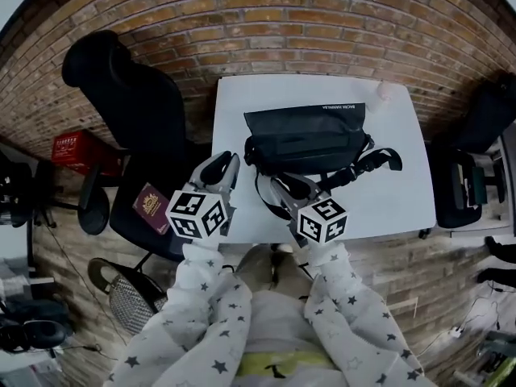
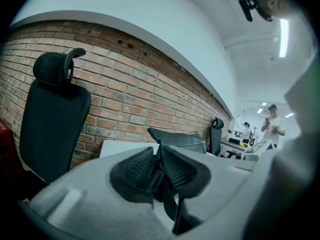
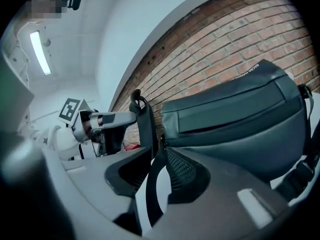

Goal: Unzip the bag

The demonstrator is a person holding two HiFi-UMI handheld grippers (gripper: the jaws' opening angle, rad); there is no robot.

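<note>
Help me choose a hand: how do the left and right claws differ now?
The left claw has jaws narrowly apart; the right claw stands wider. The left claw sits off the left end of the bag; the right claw is in front of it, around its strap. Both face the bag, gripping nothing.

Bag (image 1: 306, 139): middle of counter (image 1: 395, 192), brick wall (image 1: 242, 22) behind; left hand-held gripper (image 1: 226, 166) and right hand-held gripper (image 1: 292, 187) before it; chair (image 1: 121, 95) left of counter, booklet (image 1: 150, 207) on seat
</note>
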